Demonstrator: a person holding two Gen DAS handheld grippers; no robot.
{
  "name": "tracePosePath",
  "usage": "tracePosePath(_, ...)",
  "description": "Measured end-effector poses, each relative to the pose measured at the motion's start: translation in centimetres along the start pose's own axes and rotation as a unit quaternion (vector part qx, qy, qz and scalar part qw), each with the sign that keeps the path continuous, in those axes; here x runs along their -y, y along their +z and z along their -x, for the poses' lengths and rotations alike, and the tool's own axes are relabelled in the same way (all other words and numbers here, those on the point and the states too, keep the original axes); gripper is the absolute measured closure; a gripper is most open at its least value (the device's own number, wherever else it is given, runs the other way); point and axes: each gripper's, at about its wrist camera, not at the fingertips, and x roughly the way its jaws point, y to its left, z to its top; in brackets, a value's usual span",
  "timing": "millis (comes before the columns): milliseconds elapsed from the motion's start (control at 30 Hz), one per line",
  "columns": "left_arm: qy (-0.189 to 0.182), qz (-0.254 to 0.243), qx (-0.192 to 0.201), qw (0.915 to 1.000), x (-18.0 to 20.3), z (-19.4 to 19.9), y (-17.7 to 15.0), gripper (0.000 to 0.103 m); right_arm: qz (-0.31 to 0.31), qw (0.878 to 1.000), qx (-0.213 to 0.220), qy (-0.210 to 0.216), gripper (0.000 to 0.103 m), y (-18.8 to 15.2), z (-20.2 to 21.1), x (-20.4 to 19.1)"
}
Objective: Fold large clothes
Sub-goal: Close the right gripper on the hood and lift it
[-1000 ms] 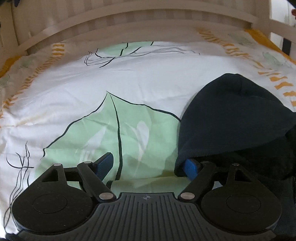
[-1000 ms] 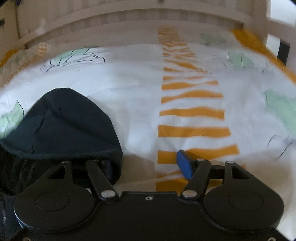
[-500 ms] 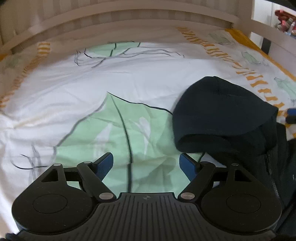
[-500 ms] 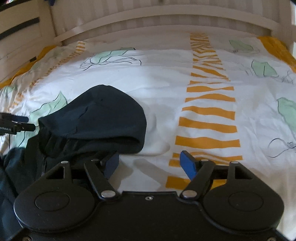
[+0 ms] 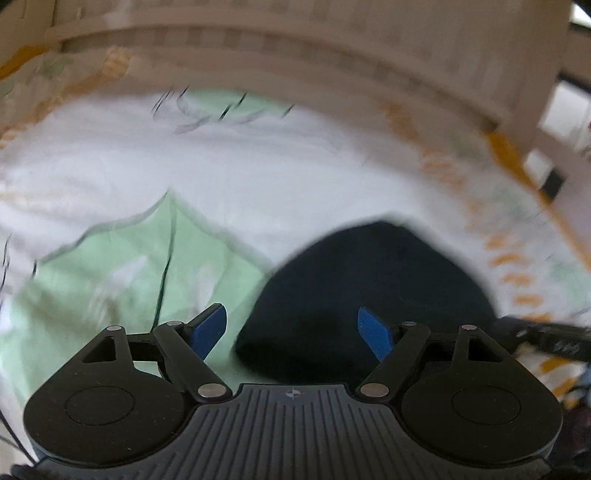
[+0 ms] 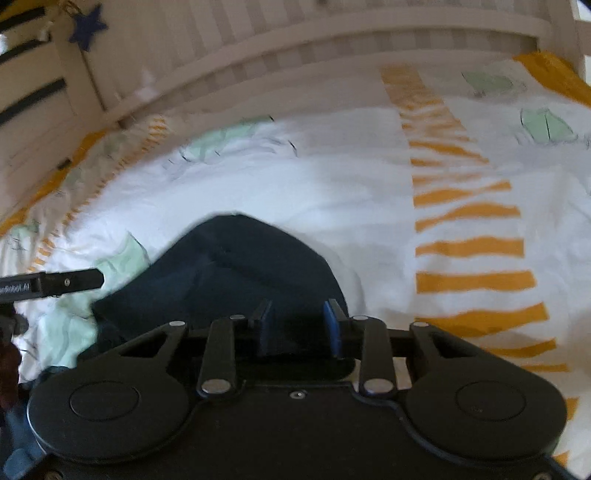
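Observation:
A dark navy hoodie lies on the bed, its hood (image 5: 373, 280) spread flat towards the headboard. My left gripper (image 5: 291, 328) is open, and the hood's left edge lies between its blue pads (image 5: 208, 326). In the right wrist view the hood (image 6: 240, 266) fills the middle. My right gripper (image 6: 298, 325) hangs over the hood's right edge. Its jaws are closing, with dark fabric between them and a gap still showing. Each gripper shows at the edge of the other's view: the right gripper (image 5: 546, 338) and the left gripper (image 6: 70, 282). The left wrist view is blurred.
A white duvet (image 6: 332, 192) with green leaves and orange stripes covers the bed. A pale slatted bed rail (image 6: 295, 48) runs across the back, and a blue star (image 6: 88, 26) hangs at its left. The rest of the hoodie lies below the grippers, mostly hidden.
Both grippers have come forward onto the hood after drawing back half a second ago. The right gripper's jaws have narrowed a lot over the hood's edge. The left gripper stays wide.

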Motion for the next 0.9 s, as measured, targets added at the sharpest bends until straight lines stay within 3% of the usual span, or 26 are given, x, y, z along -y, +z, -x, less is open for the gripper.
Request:
tracePosePath(67, 0.015, -0.013, -0.015, 0.9997, -0.8, -1.4, -1.4, 0.021, -0.003, 1.000, -0.013, -0.013, 0.075, -0.9, -1.0, 0.7)
tracePosePath(167, -0.020, 0.009, 0.024, 0.9995, -2.5, -1.4, -3.0, 0.018, -0.020, 1.000, -0.001, -0.004, 0.084, -1.5, -0.7, 1.7)
tracePosePath(300, -0.012, 0.001, 0.031, 0.9994, -2.2, -1.7, -3.2, 0.016, -0.004, 1.000, -0.004, -0.006, 0.084, -1.3, -0.5, 1.4)
tracePosePath(333, -0.007, -0.003, 0.033, 0.9994, -2.0, -1.8, -3.3, 0.015, 0.001, 1.000, -0.004, -0.006, 0.081, -1.0, -0.3, 1.1)
tracePosePath(367, -0.004, -0.005, 0.035, 0.9994, -1.8, -1.8, -3.3, 0.014, 0.008, 1.000, 0.001, -0.001, 0.069, -0.7, 0.0, 0.9)
tracePosePath(567, -0.007, -0.002, 0.039, 0.9992, -1.9, -1.8, -3.3, 0.014, 0.041, 0.997, 0.049, 0.031, 0.038, 1.7, 1.4, -1.0)
tracePosePath(667, -0.007, -0.001, 0.041, 0.9992, -1.9, -1.7, -3.5, 0.014, 0.059, 0.997, 0.045, 0.032, 0.037, 3.6, -0.1, -2.1)
tracePosePath(900, -0.007, 0.002, 0.045, 0.9990, -1.8, -1.6, -3.6, 0.014, 0.029, 0.998, 0.021, 0.058, 0.020, 7.4, -4.6, -3.7)
